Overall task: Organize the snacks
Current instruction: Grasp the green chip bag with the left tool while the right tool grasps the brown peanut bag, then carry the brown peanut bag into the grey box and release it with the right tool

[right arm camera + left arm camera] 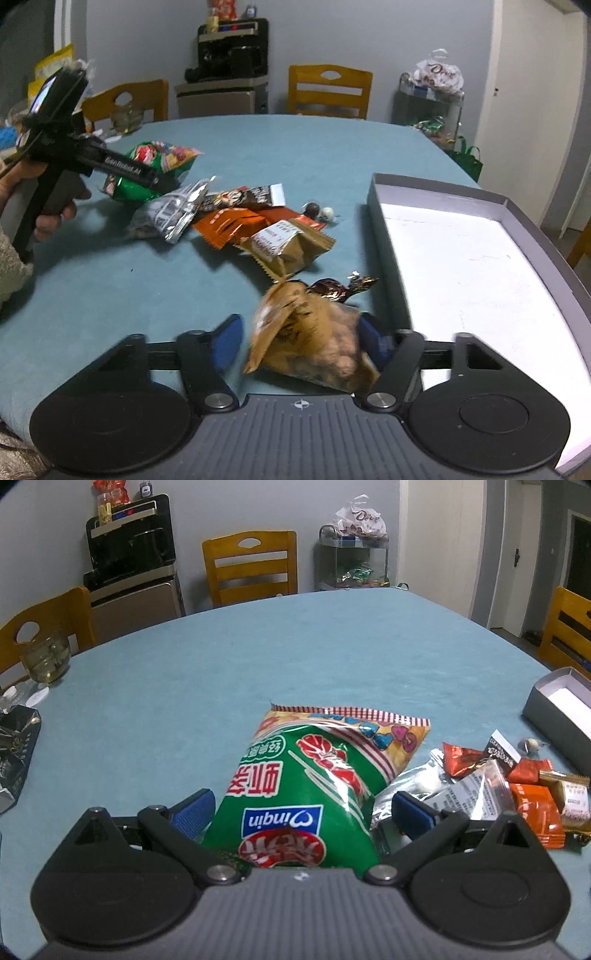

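Left gripper (301, 808): the green shrimp-chip bag (306, 786) lies between its blue-padded fingers (194, 808). The fingers stand wide on either side of the bag; whether the pads press it I cannot tell. The bag points away from the camera, its red-striped seal at the far end over the blue-green tablecloth (258, 646).

Right gripper (297, 343): a tan snack packet (314, 339) sits between its fingers, blurred. The right pad looks to be against the packet, the left pad (227, 345) shows a gap beside it; grip cannot be told. Just beyond the packet lies a dark brown foil candy (332, 288).

Grey cardboard box (384, 206), white inside, lies open at the right of the table, its near left corner just beside the tan packet.

Loose pile at mid-table, between the green bag and the box: silver printed packet (173, 214), dark chocolate bar wrapper (243, 197), orange packets (232, 225), a tan wrapped packet (288, 243), two small round candies (319, 212).

In the right wrist view the left gripper's black handle (122, 170) is seen at far left, held in a hand (55, 218), over the green bag.

Far side: wooden chairs (251, 566), a glass mug (46, 659) at the table's left edge.
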Action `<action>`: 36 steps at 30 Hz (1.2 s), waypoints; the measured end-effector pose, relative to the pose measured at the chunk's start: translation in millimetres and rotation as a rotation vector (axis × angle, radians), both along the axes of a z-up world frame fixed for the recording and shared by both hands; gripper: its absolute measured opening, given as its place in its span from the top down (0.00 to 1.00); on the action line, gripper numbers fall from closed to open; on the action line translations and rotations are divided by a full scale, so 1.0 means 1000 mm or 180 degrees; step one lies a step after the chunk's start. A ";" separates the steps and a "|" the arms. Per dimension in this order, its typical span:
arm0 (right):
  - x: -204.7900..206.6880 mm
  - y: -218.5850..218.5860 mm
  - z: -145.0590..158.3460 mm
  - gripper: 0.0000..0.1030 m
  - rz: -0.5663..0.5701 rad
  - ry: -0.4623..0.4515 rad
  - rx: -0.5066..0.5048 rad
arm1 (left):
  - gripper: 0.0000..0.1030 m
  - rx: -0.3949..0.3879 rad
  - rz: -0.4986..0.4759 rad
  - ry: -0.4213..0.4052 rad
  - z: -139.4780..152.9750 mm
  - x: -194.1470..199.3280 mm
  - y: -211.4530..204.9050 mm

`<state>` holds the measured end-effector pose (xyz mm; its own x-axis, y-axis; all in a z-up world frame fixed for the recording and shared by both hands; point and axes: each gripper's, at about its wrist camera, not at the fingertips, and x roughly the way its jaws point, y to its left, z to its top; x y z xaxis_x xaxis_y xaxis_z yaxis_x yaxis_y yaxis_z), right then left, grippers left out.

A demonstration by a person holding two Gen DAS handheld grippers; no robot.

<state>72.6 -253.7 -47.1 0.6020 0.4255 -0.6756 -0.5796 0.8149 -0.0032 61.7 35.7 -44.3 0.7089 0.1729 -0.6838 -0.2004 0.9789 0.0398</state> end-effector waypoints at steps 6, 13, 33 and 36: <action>-0.001 -0.006 0.001 0.44 0.0024 -0.0028 0.0057 | 0.12 -0.0032 -0.0052 -0.0052 0.002 -0.007 0.003; -0.002 -0.008 0.003 0.46 0.0056 0.0027 0.0234 | 0.26 -0.0071 -0.0081 -0.0093 0.008 -0.017 0.005; -0.008 -0.025 0.046 0.46 0.0057 -0.0394 0.0552 | 0.29 0.0017 -0.0330 -0.0621 0.075 -0.050 -0.032; -0.004 -0.032 0.049 0.47 0.0015 -0.0423 0.0586 | 0.29 0.0048 -0.0432 -0.0646 0.085 -0.048 -0.049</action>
<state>68.3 -285.4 2.0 0.6783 0.5372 -0.5013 -0.5877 0.8062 0.0687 13.9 -13.3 40.3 0.8489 0.0759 -0.5231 -0.0725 0.9970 0.0271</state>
